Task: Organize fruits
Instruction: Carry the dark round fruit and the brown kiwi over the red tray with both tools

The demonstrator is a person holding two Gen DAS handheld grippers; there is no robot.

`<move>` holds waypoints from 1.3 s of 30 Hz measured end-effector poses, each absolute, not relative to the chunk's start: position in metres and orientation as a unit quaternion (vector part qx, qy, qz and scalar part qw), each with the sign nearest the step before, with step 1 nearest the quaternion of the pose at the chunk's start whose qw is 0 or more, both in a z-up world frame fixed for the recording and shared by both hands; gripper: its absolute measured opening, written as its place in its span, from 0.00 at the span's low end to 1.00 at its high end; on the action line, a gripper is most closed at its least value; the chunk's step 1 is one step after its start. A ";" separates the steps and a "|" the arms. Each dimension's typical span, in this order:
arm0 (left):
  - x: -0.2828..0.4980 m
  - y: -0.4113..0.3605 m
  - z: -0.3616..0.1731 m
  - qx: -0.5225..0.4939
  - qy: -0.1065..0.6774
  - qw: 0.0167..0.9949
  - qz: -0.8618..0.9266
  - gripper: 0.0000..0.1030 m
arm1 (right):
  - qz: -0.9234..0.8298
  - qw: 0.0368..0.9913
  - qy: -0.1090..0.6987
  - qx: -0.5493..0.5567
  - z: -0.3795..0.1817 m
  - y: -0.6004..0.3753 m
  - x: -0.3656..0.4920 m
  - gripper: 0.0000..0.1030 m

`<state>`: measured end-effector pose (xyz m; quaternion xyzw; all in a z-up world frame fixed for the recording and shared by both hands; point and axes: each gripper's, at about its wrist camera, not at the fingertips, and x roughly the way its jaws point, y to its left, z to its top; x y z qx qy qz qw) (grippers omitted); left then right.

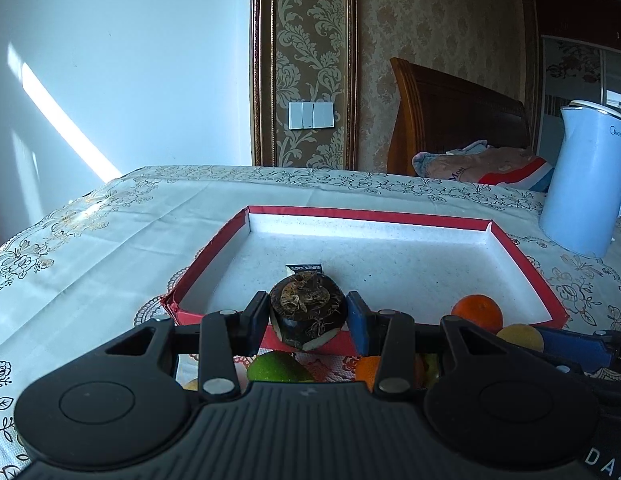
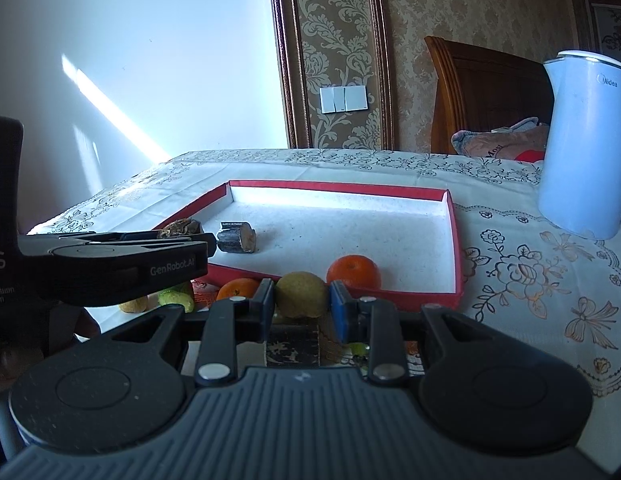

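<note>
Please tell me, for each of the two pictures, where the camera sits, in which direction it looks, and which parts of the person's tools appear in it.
Left wrist: on the left gripper, facing the red tray; its fingers clamp a dark chunk.
Right wrist: on the right gripper, facing the same tray; its fingers clamp a yellow fruit; the left gripper shows at left.
Shared: tray, orange, kettle, tablecloth.

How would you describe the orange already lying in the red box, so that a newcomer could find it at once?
Start at the shallow red box with its white floor, in front of the white kettle. In its near right corner lies the orange, the only bright, round fruit inside; the dark sugarcane chunk sits further left.
</note>
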<state>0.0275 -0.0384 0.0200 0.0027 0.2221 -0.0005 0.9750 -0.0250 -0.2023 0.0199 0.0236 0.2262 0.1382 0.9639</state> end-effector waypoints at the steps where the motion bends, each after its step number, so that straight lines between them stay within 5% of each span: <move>1: 0.029 -0.038 0.021 0.003 0.221 0.975 0.001 0.40 | 0.138 0.964 0.226 0.023 0.020 -0.202 -0.024 0.28; 39: 0.096 -0.027 0.002 0.004 0.253 0.967 0.008 0.40 | 0.135 0.956 0.257 -0.033 0.006 -0.165 0.070 0.28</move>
